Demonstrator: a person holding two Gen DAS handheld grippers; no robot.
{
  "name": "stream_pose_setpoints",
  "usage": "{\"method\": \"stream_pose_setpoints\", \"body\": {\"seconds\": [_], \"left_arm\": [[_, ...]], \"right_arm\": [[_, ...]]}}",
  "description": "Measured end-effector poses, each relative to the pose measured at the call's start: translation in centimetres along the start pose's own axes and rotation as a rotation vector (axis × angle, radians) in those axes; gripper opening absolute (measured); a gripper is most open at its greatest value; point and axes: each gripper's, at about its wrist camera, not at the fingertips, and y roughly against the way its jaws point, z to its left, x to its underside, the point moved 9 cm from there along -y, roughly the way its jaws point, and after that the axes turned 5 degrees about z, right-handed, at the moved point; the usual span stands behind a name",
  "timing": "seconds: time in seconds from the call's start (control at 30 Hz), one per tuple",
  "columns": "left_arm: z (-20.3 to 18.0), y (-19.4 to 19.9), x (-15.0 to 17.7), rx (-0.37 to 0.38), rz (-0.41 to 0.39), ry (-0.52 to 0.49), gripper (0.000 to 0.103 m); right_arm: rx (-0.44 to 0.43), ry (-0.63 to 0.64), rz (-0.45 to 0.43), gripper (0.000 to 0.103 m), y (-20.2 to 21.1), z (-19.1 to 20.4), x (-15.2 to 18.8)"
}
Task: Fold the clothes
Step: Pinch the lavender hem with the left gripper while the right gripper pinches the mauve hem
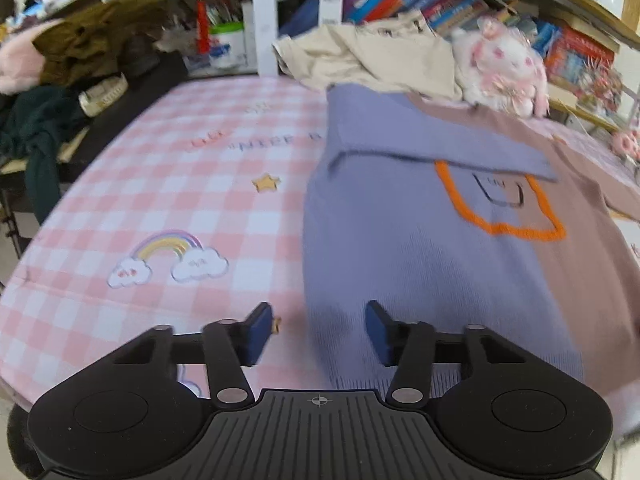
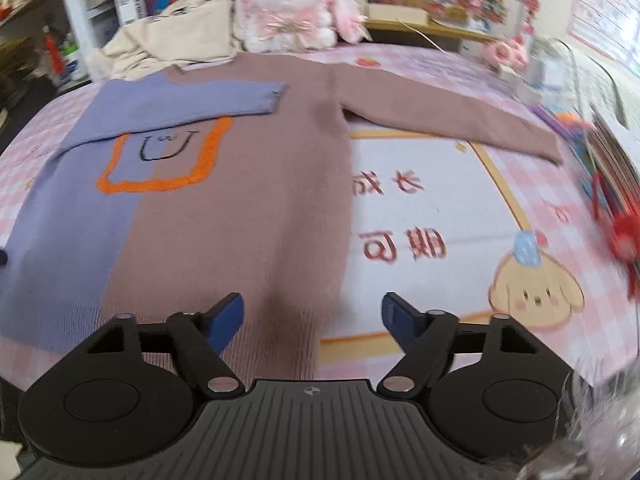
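Both claws stand wide apart and hold nothing. Right gripper (image 2: 312, 320) hangs over the hem of the sweater (image 2: 224, 216), whose body runs lengthwise from the hem at 6 o'clock up to the collar at 12 o'clock on the pink checked cloth (image 2: 540, 208). Its purple sleeve (image 2: 180, 100) already lies folded across the chest, while the brown sleeve (image 2: 448, 116) is spread out flat toward 2 o'clock, its cuff well apart from the body. Left gripper (image 1: 316, 332) sits at the purple hem edge, sweater (image 1: 420, 240) lying toward 1 o'clock. I judge the brown sleeve comes next, and the right claw is nearer.
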Motion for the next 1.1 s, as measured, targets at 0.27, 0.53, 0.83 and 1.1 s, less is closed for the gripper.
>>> {"method": "stream_pose_setpoints", "body": {"seconds": [0.27, 0.53, 0.83, 1.1], "left_arm": [[-0.2, -0.9, 0.4, 0.076, 0.027, 0.038, 0.04], [0.4, -1.0, 0.3, 0.159, 0.022, 0.103, 0.004], [3.8, -0.2, 0.5, 0.119, 0.016, 0.163, 0.003], [6.3, -0.3, 0.6, 0.085, 0.015, 0.177, 0.003]], "right_arm": [[-0.014, -0.133, 0.039, 0.041, -0.2, -1.5, 1.1], [-0.046, -0.089, 0.034, 0.011, -0.3, 0.4, 0.8], [-0.103, 0.039, 0.043, 0.011, -0.3, 4.1, 1.0], [-0.124, 0.141, 0.042, 0.011, 0.0, 6.7, 1.6]]}}
